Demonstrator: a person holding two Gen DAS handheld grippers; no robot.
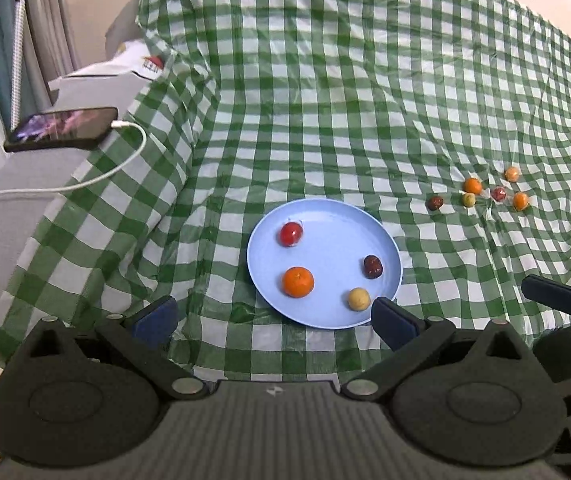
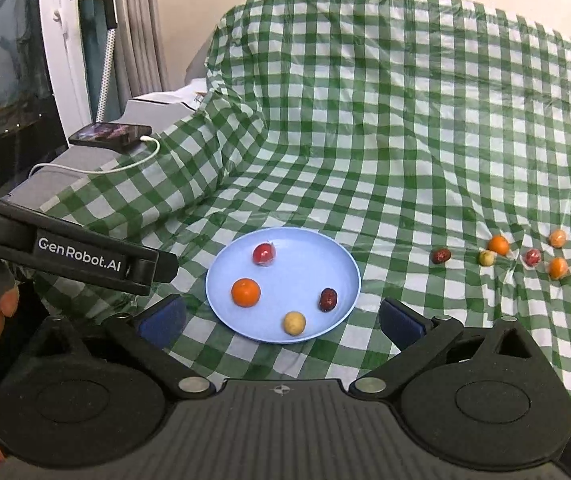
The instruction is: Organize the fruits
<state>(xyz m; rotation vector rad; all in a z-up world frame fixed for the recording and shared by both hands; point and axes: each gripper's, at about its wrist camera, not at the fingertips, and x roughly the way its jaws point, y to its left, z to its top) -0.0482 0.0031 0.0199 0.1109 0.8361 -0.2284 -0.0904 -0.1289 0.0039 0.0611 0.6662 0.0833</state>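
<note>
Blue plate (image 1: 327, 216) is sitting on the green-checked cloth (image 1: 325, 80), and I am seeing four fruits resting in it: a red one (image 1: 290, 233), an orange (image 1: 298, 281), a dark date (image 1: 373, 267) and a pale yellow one (image 1: 359, 299), all apart from each other. Well to the right, six more fruits (image 1: 485, 192) are lying loose on the cloth. I am holding my left tongs (image 1: 273, 316) spread wide over the plate's near edge, gripping nothing. My right tongs (image 2: 281, 318) are likewise standing released and empty, just short of the plate. A phone (image 1: 63, 128) is charging on the grey ledge at left.
</note>
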